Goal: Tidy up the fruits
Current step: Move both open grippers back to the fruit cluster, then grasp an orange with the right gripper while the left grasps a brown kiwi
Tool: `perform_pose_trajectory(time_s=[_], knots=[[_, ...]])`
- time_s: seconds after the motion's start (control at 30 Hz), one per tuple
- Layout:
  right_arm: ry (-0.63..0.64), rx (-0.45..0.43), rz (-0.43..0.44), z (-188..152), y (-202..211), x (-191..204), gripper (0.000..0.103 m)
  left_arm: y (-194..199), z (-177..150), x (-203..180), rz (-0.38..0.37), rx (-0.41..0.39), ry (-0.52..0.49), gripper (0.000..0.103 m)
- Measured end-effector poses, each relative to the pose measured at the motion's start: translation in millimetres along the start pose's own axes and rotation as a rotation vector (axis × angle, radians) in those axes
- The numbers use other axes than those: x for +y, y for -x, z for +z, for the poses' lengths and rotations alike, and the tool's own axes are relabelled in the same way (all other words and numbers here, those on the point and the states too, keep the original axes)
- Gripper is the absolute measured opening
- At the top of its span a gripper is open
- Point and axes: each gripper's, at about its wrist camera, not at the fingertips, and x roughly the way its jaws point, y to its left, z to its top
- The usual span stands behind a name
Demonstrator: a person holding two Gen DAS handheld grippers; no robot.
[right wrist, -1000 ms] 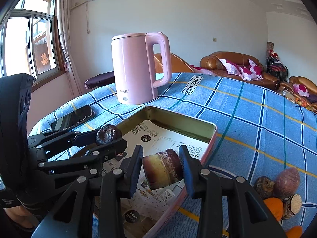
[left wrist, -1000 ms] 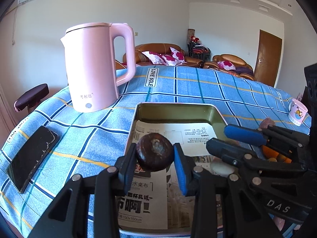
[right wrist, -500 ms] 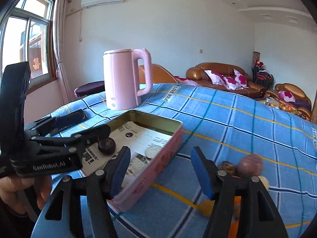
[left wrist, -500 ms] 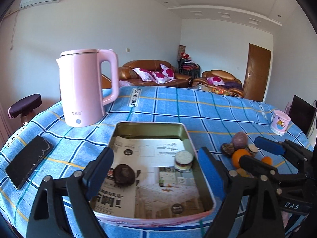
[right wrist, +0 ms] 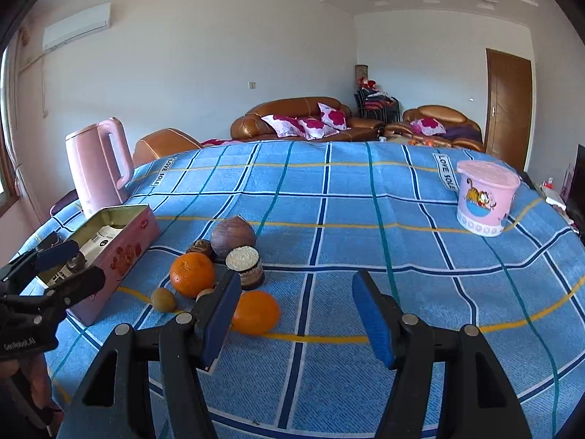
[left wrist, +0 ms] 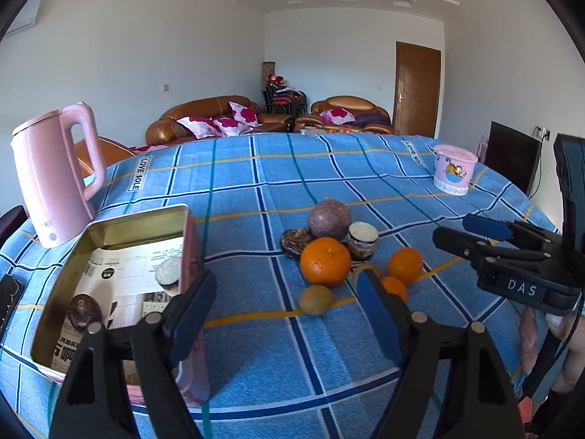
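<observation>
An open pink tin (left wrist: 135, 221) lined with printed paper holds a dark wrinkled fruit (left wrist: 85, 311) and a cut fruit piece (left wrist: 169, 272). To its right lies a pile: a large orange (left wrist: 324, 261), a purple round fruit (left wrist: 329, 217), a white-faced cut fruit (left wrist: 362, 237), two small oranges and a small brown fruit (left wrist: 316, 299). My left gripper (left wrist: 285, 285) hangs in front of the pile, jaws closing with nothing between them. My right gripper (right wrist: 296, 281) stands open and empty just right of an orange (right wrist: 256, 311).
A pink kettle (left wrist: 51, 179) stands behind the tin on the blue checked tablecloth. A pink cartoon cup (right wrist: 486, 197) sits far right. A dark phone (left wrist: 9, 300) lies at the left edge. A person's hand (left wrist: 548, 344) holds the right gripper.
Both grippers let go of their fruit, which now lie in the tin. Both then swung right, away from the tin, and now face the fruit pile.
</observation>
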Motion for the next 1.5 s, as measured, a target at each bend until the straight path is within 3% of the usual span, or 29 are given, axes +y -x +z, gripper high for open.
perform_pose_trajectory(time_s=[0.1, 0.27, 0.43, 0.53, 0.63, 0.83, 0.9, 1.1, 1.2, 1.5], knots=[[0.013, 0.011, -0.01, -5, -4, 5, 0.065, -13, -2, -2, -0.003, 0.052, -0.012, 0.064], [0.066, -0.009, 0.074, -12, 1, 29, 0.065, -25, -7, 2, -0.034, 0.105, 0.004, 0.05], [0.19, 0.009, 0.105, -20, -2, 61, 0.062, -22, -11, 14, 0.005, 0.103, -0.014, 0.052], [0.231, 0.033, 0.125, -22, -6, 71, 0.047, -18, -11, 29, 0.047, 0.087, -0.019, 0.051], [0.243, 0.067, 0.126, -25, -12, 73, 0.043, -15, -10, 43, 0.071, 0.073, 0.006, 0.049], [0.267, 0.142, 0.128, -25, -24, 77, 0.043, -13, -9, 36, 0.005, 0.064, 0.027, 0.056], [0.259, 0.166, 0.124, -25, -28, 75, 0.043, -14, -8, 27, -0.017, 0.07, 0.017, 0.065], [0.234, 0.214, 0.123, -24, -35, 71, 0.043, -20, -2, 15, -0.053, 0.092, -0.001, 0.066], [0.219, 0.199, 0.125, -24, -32, 68, 0.035, -23, -3, 11, -0.058, 0.101, -0.016, 0.066], [0.143, 0.1, 0.142, -22, -19, 58, 0.035, -38, -5, -1, -0.136, 0.166, -0.03, 0.055]])
